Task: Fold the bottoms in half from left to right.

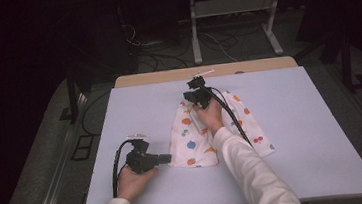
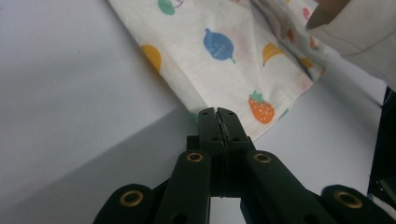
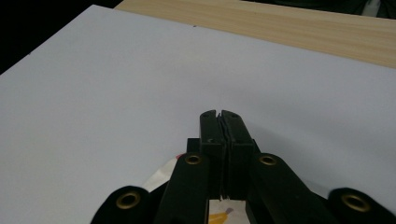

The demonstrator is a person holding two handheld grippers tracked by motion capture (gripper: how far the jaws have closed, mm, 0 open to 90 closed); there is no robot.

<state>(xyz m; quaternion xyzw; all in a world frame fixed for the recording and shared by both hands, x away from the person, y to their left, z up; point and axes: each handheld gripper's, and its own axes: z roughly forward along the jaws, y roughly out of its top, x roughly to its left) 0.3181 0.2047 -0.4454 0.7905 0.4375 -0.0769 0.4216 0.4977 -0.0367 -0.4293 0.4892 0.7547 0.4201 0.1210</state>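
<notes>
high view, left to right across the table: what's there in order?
Person's left hand → left gripper, shut at the cloth's near-left corner → fruit-print cloth → right gripper at the cloth's far edge → bare table.

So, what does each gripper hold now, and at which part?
The left gripper pinches the fruit-print cloth at its near corner. The right gripper is shut at the cloth's far edge; whether it holds it cannot be told.
</notes>
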